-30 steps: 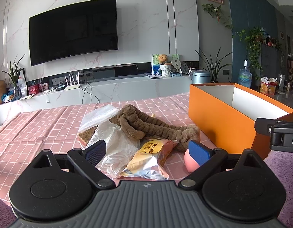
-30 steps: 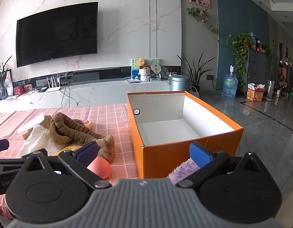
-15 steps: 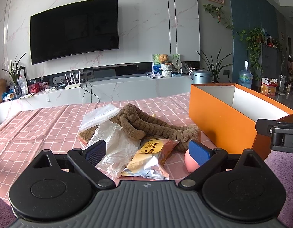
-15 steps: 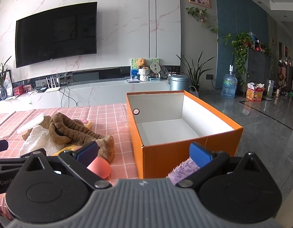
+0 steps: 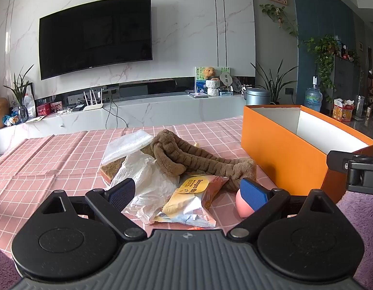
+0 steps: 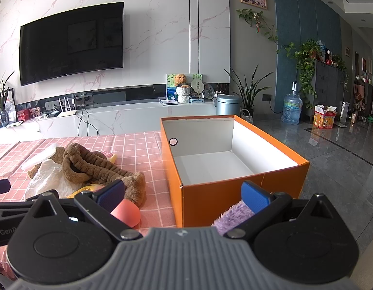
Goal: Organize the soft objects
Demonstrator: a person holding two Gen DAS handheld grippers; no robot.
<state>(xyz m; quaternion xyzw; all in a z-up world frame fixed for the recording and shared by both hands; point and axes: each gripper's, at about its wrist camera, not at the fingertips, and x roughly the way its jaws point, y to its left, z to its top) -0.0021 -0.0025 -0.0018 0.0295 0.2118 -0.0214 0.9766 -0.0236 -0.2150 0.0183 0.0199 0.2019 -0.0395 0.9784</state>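
Black TV (image 5: 96, 35) on marble wall. Below TV: white router (image 5: 92, 106) on long console. Right along console: teddy bear (image 5: 209, 72), grey bin (image 5: 257, 96), water jug (image 5: 313, 99) farther right.

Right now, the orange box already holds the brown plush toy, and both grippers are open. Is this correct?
Not quite. The orange box is empty, as the right wrist view shows; the brown plush toy lies on the pink tablecloth. Both the left gripper and the right gripper are open.
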